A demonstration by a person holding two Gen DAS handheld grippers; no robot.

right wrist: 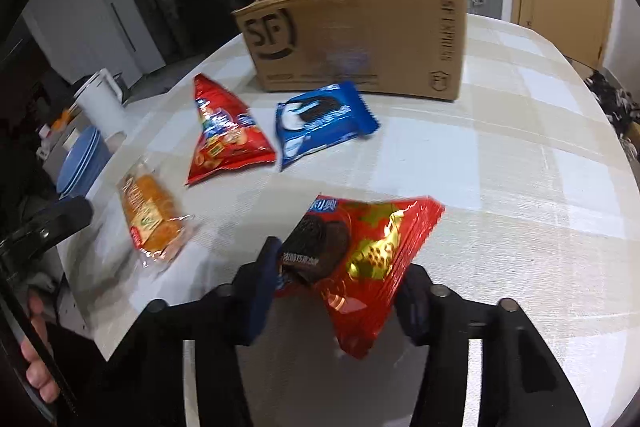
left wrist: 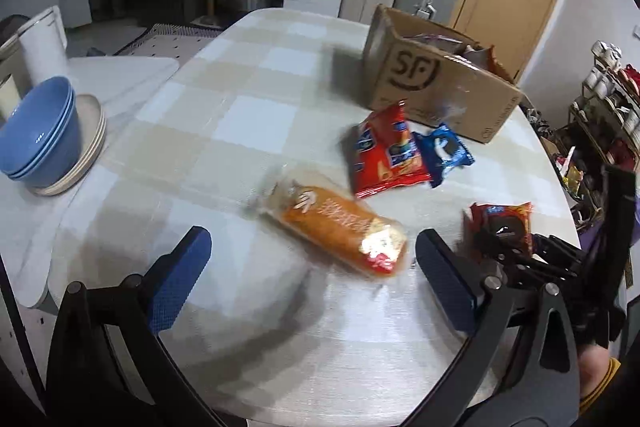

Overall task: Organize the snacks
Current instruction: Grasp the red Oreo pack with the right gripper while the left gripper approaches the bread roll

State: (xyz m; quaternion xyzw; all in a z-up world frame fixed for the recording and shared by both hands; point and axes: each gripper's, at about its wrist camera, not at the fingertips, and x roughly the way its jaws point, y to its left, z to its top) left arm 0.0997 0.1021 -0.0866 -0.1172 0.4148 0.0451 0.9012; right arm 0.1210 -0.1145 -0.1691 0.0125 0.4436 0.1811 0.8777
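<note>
While the right hand-held gripper (right wrist: 338, 291) pinches a red chocolate-biscuit packet (right wrist: 360, 259) above the near part of the counter (right wrist: 520, 187), the left hand-held gripper (left wrist: 314, 279) hangs spread wide and empty just near of the orange cake packet (left wrist: 340, 231). A red snack bag (right wrist: 224, 135) and a blue cookie packet (right wrist: 320, 125) lie farther off, beside the cardboard box (right wrist: 360, 39).
</note>
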